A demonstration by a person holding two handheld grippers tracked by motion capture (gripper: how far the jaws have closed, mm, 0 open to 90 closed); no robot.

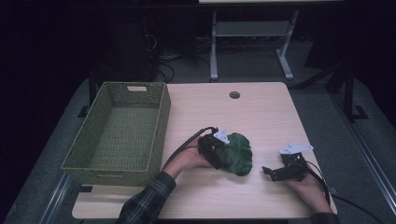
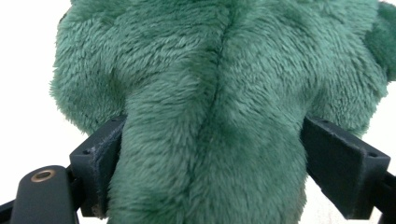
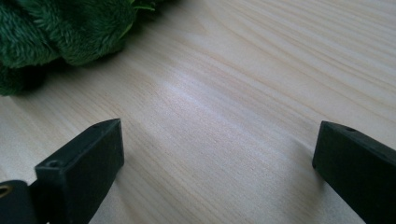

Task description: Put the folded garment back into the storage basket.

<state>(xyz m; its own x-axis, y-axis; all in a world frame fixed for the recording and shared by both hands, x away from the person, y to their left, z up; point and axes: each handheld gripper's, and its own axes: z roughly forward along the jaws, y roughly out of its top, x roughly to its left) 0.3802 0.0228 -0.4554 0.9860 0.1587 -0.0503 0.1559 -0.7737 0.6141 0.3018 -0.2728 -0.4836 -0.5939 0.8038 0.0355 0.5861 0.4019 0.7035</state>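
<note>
My left tool (image 1: 219, 156) clamps green plush toy (image 1: 238, 154), probably resting on counter (image 1: 261, 112); my right tool (image 1: 273, 172) wide, holding nothing.

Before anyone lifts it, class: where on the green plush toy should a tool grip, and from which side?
Probably the narrow seamed part of the green plush toy, approached from the basket side. The left tool already has a jaw on each flank of it there; the pile looks soft, and the rest bulges wider. The right tool stands open on the table.
</note>
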